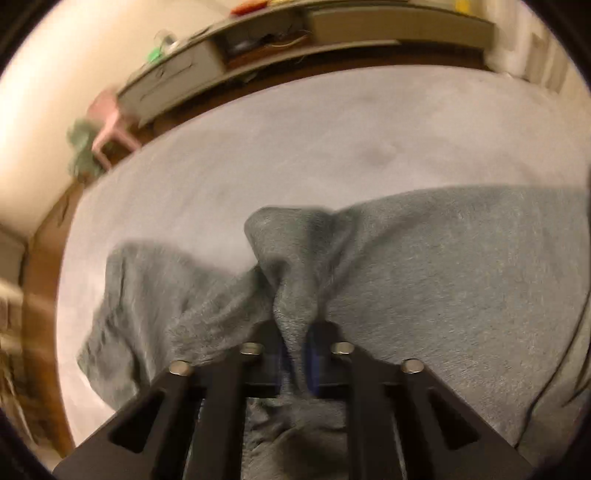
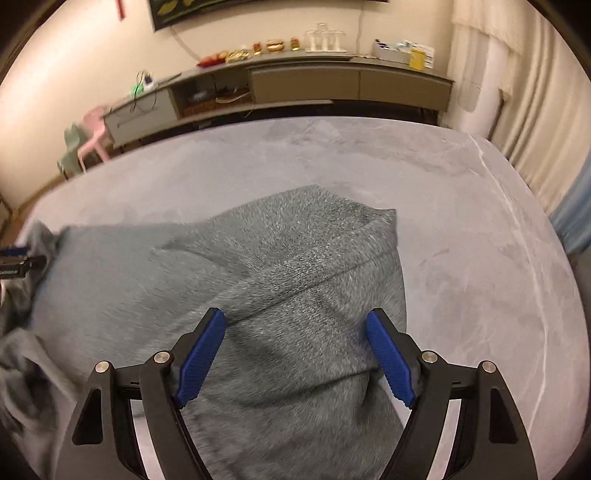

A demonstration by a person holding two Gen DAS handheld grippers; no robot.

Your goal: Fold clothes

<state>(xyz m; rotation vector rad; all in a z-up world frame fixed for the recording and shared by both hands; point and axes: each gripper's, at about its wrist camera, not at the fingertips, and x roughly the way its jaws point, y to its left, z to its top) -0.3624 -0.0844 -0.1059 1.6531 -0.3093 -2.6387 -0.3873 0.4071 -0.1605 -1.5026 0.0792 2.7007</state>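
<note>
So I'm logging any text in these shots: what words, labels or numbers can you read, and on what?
None can be read.
Dark wall poster: yellow shapes, no legible words.
Yellow item on the sideboard: too small and blurred.
Grey garment and both tongs: no lettering visible.

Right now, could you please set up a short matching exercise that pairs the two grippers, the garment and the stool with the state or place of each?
Things:
1. left gripper
2. right gripper
3. grey-green fleece garment
4. pink stool

States or places:
A. spread over the grey bed cover
B. open, with nothing between its blue pads
C. on the floor beside the low cabinet
D. shut on a bunched fold of fabric

Pairs: 1-D, 2-B, 3-A, 4-C
</note>
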